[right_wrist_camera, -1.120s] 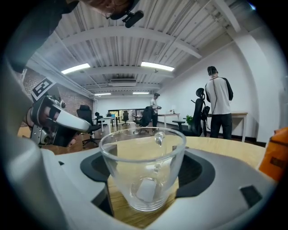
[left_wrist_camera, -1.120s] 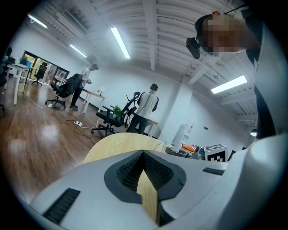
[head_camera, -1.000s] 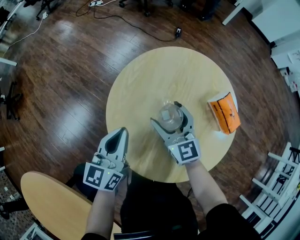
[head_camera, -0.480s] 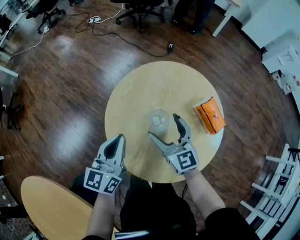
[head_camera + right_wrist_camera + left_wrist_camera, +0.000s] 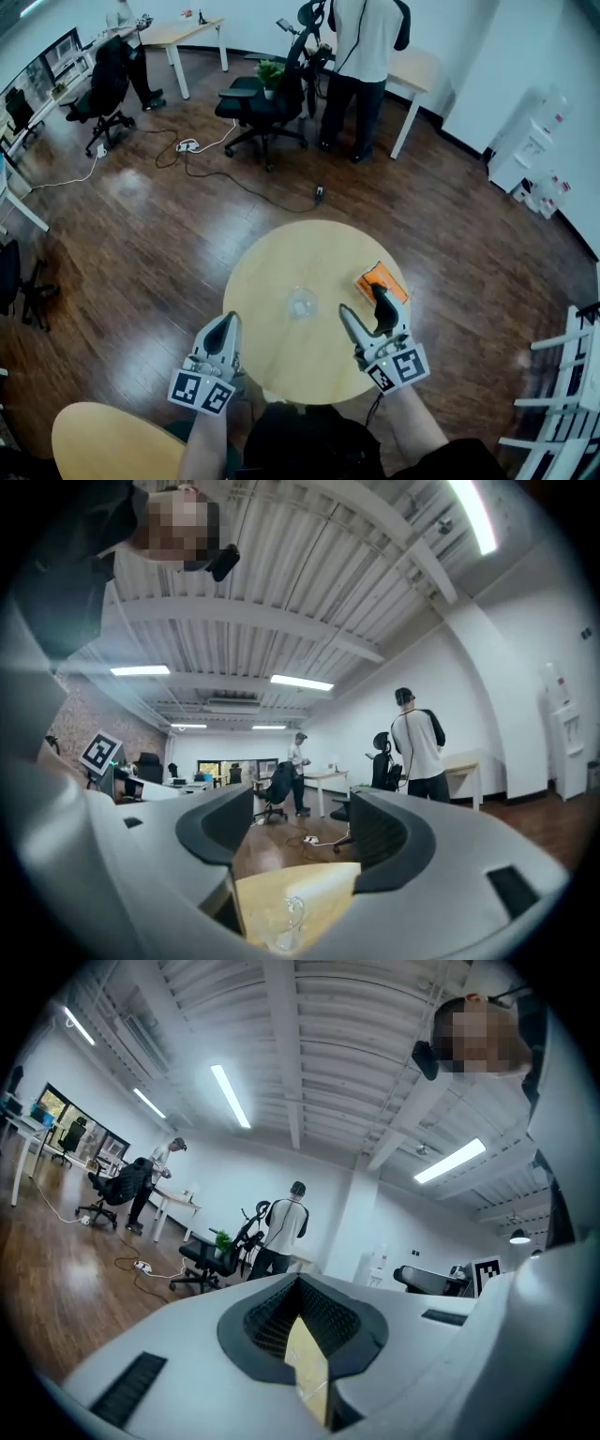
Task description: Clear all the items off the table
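Note:
A clear glass [image 5: 301, 303] stands upright near the middle of the round wooden table [image 5: 272, 272]. An orange packet [image 5: 381, 279] lies at the table's right edge. My right gripper [image 5: 362, 302] hovers high over the table's near right, between glass and packet. It is open, its jaws have just been closing, and nothing is between them. In the right gripper view the glass [image 5: 289, 921] shows low and far beyond the right gripper [image 5: 305, 832]. My left gripper [image 5: 225, 328] is shut and empty at the table's near left edge. Through the left gripper [image 5: 300, 1288] only a sliver of tabletop shows.
A second wooden top [image 5: 112, 441] lies at the bottom left. Beyond the table are an office chair [image 5: 262, 98], a standing person [image 5: 361, 56], desks [image 5: 183, 33] and a floor cable [image 5: 244, 187]. A white rack [image 5: 562, 375] stands at the right.
My right gripper, around the glass a second ago, drew back off it and rose. The left gripper rose too. The table now looks smaller and farther below; the glass stays on it.

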`<action>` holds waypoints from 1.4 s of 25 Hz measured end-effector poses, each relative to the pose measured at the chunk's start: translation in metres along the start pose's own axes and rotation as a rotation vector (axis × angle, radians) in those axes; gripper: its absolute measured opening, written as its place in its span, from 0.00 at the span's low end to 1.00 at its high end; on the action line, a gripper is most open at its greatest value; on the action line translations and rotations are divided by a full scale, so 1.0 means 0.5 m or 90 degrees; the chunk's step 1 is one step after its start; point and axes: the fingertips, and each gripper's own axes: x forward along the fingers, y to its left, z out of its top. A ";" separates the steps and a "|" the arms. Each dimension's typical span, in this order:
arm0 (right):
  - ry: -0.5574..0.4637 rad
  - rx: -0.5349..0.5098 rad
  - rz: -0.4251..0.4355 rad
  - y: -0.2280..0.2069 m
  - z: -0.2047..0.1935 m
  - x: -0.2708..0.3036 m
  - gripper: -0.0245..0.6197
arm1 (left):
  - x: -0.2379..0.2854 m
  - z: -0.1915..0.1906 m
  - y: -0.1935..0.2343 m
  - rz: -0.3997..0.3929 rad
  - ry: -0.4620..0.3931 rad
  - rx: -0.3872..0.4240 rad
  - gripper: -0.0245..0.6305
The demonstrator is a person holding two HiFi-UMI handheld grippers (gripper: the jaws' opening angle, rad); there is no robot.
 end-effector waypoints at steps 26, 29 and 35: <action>-0.046 0.006 -0.106 -0.032 0.118 -0.133 0.04 | -0.088 0.096 0.018 -0.009 -0.053 0.020 0.04; -0.046 0.010 -0.104 -0.033 0.115 -0.121 0.04 | -0.087 0.107 0.026 -0.003 -0.061 0.022 0.04; -0.044 -0.001 -0.094 -0.028 0.117 -0.114 0.04 | -0.102 0.108 0.044 0.016 -0.067 0.021 0.04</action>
